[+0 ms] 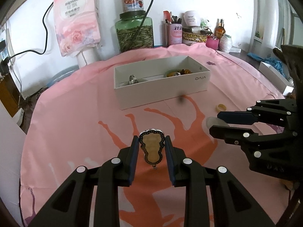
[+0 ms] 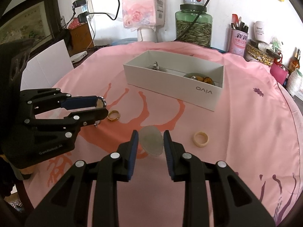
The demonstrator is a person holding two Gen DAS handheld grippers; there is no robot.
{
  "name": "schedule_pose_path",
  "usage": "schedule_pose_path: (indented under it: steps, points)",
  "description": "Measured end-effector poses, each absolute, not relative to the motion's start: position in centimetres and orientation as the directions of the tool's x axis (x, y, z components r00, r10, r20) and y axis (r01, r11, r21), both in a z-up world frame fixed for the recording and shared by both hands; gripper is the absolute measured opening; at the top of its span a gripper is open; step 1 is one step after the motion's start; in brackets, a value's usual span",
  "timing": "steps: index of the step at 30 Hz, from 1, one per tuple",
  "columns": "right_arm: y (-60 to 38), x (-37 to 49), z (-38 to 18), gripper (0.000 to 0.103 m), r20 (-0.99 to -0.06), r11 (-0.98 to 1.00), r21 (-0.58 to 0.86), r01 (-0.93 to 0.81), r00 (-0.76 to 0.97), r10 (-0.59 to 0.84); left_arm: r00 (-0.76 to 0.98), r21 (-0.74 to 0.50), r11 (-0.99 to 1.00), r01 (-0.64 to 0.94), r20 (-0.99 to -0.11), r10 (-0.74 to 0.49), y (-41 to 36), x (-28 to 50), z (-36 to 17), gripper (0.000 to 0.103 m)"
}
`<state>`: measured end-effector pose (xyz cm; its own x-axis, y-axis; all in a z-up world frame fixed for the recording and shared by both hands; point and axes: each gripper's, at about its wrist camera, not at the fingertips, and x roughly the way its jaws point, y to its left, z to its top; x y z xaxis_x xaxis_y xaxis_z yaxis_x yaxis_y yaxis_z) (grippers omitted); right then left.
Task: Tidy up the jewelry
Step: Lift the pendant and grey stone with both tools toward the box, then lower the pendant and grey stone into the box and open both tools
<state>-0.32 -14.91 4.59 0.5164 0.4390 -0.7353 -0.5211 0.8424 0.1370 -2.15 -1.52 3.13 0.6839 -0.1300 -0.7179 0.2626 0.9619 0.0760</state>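
Note:
My left gripper (image 1: 151, 141) is shut on a gourd-shaped pendant (image 1: 151, 149), tan with a dark studded rim; it also shows in the right wrist view (image 2: 100, 102). My right gripper (image 2: 149, 138) is shut on a pale translucent oval stone (image 2: 151, 141), seen edge-on in the left wrist view (image 1: 215, 122). A white open box (image 1: 162, 92) on the pink cloth holds a silver ring (image 1: 132, 79), a green bangle and amber pieces (image 1: 178, 72). A gold ring (image 2: 113, 115) and a cream ring (image 2: 200, 139) lie on the cloth.
Behind the box stand a green jar (image 1: 134, 32), a pink tissue pack (image 1: 75, 19), a pink cup with combs (image 1: 173, 32) and small bottles. A white box lid (image 1: 274, 77) lies at the right. A white card (image 2: 47, 66) stands at the left.

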Motion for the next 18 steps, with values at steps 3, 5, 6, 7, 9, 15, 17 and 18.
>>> schedule_pose_path:
  steps: [3,5,6,7,9,15,17,18]
  points:
    - [-15.2,-0.4,5.2,0.026,-0.722,0.844,0.144,-0.517,0.528,0.447,0.693,0.089,0.962,0.258,-0.711,-0.120,-1.8,-2.3,3.5,0.028]
    - [-15.5,-0.3,5.9,0.026,-0.709,0.848,0.147,-0.510,0.543,0.449,0.700,0.091,0.965,0.246,-0.705,-0.113,-1.7,-2.0,4.1,0.028]
    - [-15.7,-0.2,6.5,0.026,-0.702,0.850,0.150,-0.505,0.551,0.451,0.699,0.083,0.966,0.243,-0.705,-0.115,-1.6,-1.8,4.5,0.028]
    - [-15.9,0.1,7.2,0.026,-0.694,0.853,0.153,-0.499,0.560,0.452,0.699,0.073,0.969,0.235,-0.705,-0.116,-1.5,-1.3,5.1,0.028]
    - [-16.2,0.7,8.7,0.026,-0.675,0.858,0.151,-0.490,0.583,0.452,0.711,0.060,0.975,0.215,-0.694,-0.114,-1.3,-0.3,6.7,0.028]
    - [-16.8,2.8,14.3,0.026,-0.592,0.871,0.142,-0.470,0.665,0.456,0.773,0.005,0.988,0.157,-0.623,-0.120,-0.8,3.0,12.5,0.028]
    - [-16.9,3.5,15.3,0.026,-0.573,0.873,0.146,-0.465,0.679,0.458,0.786,-0.004,0.989,0.150,-0.607,-0.122,-0.9,3.7,13.5,0.028]
    - [-16.9,4.0,15.6,0.026,-0.566,0.873,0.152,-0.463,0.684,0.461,0.789,-0.010,0.989,0.149,-0.601,-0.125,-1.0,4.0,13.9,0.028]
